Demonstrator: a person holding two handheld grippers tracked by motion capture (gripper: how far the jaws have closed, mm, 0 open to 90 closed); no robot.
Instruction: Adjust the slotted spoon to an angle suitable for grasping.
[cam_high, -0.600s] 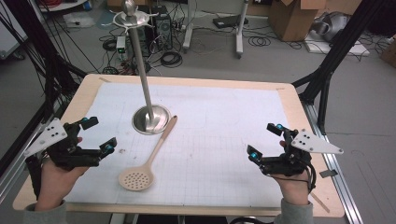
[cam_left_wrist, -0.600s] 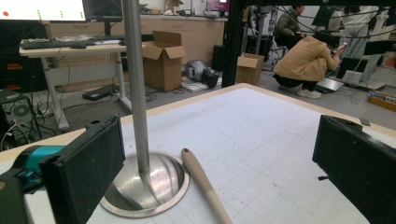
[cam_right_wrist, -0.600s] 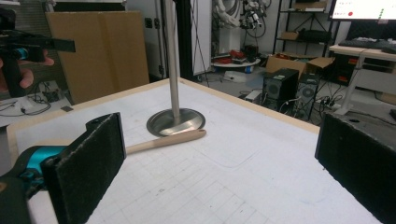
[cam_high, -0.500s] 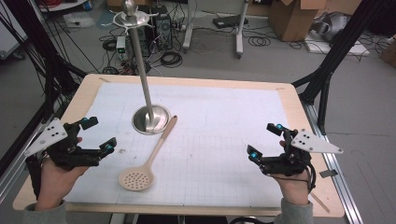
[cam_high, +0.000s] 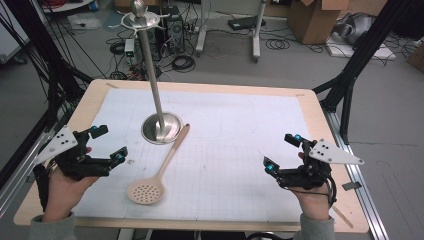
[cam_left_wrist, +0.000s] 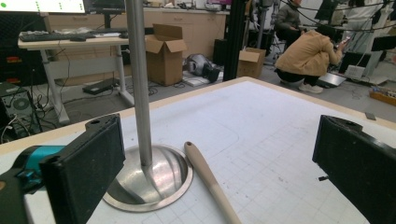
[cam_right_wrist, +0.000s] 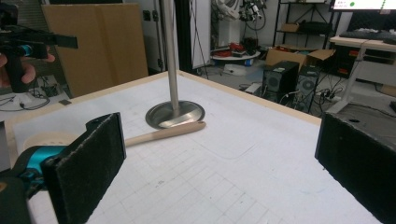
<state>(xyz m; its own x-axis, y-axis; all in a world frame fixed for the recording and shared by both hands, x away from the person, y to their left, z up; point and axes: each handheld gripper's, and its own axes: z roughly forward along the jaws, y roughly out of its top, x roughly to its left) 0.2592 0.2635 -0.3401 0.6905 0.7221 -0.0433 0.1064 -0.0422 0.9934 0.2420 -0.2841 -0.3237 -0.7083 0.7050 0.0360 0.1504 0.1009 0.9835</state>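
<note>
A beige slotted spoon (cam_high: 152, 180) lies on the white mat, its perforated head toward the front and its handle tip (cam_left_wrist: 201, 163) beside the round metal base of a tall steel stand (cam_high: 161, 127). My left gripper (cam_high: 109, 144) is held open at the table's left, a short way left of the spoon, with nothing between its jaws. At the right side my right gripper (cam_high: 281, 151) is open too and holds nothing. In the right gripper view the spoon handle (cam_right_wrist: 163, 132) lies in front of the stand base (cam_right_wrist: 174, 113).
A white gridded mat (cam_high: 235, 140) covers a wooden table (cam_high: 320, 120). Black frame struts (cam_high: 357, 65) rise at both sides. Cardboard boxes (cam_high: 312, 17), cables and desks stand on the floor beyond. A crouching person (cam_left_wrist: 308, 51) shows in the left gripper view.
</note>
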